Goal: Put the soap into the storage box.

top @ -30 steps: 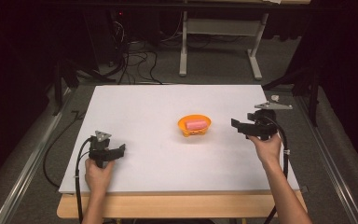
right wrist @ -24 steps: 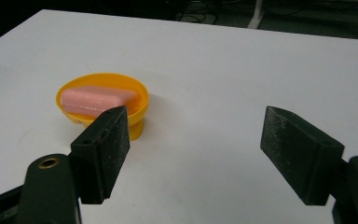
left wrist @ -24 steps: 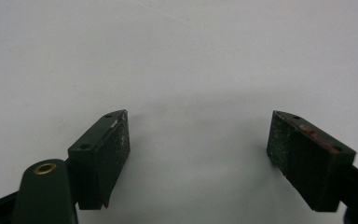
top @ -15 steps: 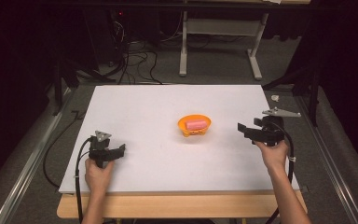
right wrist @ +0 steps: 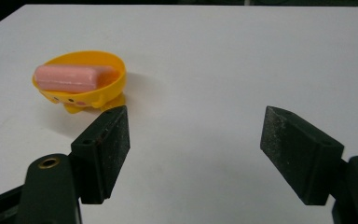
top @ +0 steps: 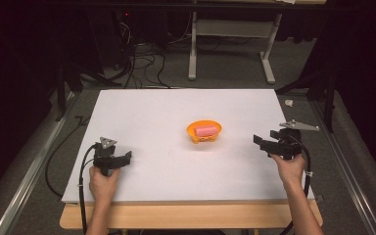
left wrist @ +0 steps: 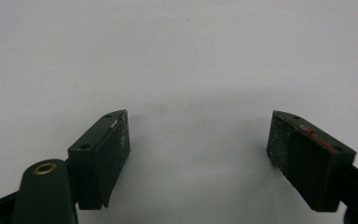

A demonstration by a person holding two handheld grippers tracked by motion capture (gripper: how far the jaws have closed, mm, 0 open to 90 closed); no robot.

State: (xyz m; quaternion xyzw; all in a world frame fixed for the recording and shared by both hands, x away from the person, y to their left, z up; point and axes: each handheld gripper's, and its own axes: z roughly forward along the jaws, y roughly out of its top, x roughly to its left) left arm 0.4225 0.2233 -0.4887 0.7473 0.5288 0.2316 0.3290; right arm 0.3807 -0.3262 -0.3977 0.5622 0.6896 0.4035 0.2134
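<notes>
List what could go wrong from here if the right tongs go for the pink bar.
1. The pink bar lies loose across the small orange dish. A grab from the side may push or tip the light-looking dish instead of lifting the bar.
2. The right tongs are open and point past the dish, so they would need re-aiming first.
3. The right hand sits near the table edge, where its cable may snag.

Pink bar [top: 206, 130] in orange bowl [top: 193, 130] on white table [top: 142, 112].
</notes>
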